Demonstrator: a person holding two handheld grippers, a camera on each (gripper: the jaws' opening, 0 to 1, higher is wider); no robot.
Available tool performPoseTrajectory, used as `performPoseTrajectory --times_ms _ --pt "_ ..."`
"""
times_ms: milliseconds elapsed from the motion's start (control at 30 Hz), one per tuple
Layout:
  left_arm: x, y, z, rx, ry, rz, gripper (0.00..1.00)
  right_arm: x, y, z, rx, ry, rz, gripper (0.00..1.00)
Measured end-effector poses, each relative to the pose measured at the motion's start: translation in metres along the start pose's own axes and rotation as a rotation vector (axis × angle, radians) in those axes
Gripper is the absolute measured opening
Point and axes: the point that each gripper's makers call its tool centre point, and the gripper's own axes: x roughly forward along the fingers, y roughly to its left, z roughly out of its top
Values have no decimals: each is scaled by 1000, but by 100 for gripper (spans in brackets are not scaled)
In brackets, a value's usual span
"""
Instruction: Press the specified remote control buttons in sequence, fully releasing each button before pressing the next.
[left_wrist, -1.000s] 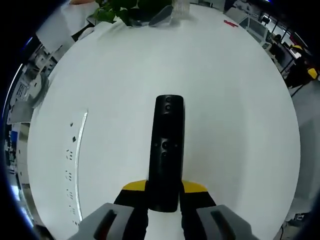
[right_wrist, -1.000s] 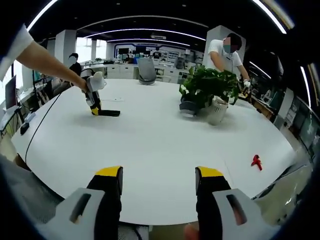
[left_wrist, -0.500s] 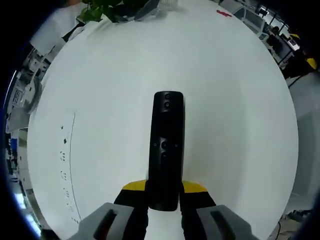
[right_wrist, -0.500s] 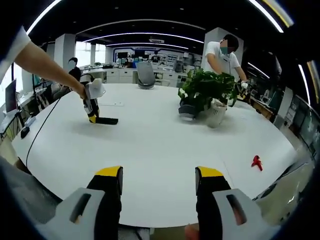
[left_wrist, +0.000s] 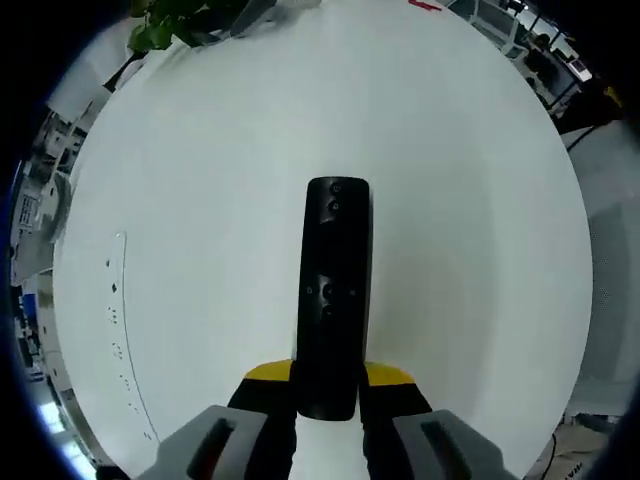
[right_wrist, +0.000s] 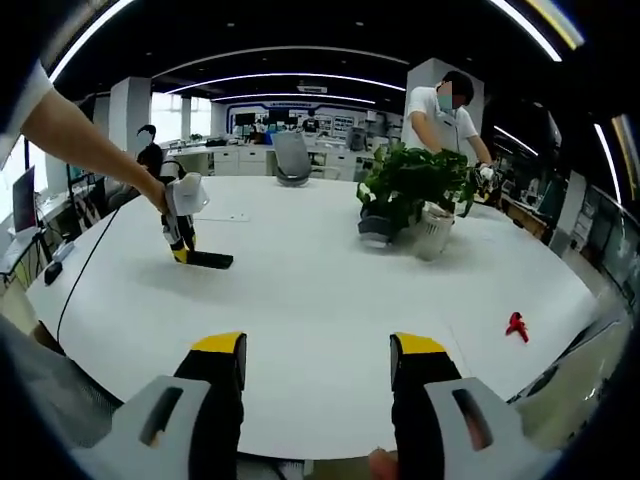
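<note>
A long black remote control (left_wrist: 335, 290) with small round buttons points away from me over the white table (left_wrist: 220, 160). My left gripper (left_wrist: 328, 385) is shut on its near end, yellow-tipped jaws on either side. In the right gripper view the same remote (right_wrist: 208, 260) lies low over the table at the far left, held by the left gripper (right_wrist: 180, 250) in a person's hand. My right gripper (right_wrist: 316, 372) stands open above the table's near edge, with nothing between its yellow-tipped jaws.
A potted green plant (right_wrist: 415, 190) in a white pot stands right of centre on the big round table (right_wrist: 300, 300). A small red object (right_wrist: 516, 324) lies near the right edge. A person (right_wrist: 440, 105) stands behind the plant. Office desks and chairs surround the table.
The left gripper view has tipped further down, so the plant has slid toward the top edge. In the right gripper view the left gripper with the remote has drifted slightly left.
</note>
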Motion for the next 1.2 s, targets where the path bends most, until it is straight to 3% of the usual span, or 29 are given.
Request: performPoseTrajectory --times_ms 1200 --pt "-4 -104 -9 -38 -24 3 23 -6 8 10 -45 -63 25 56"
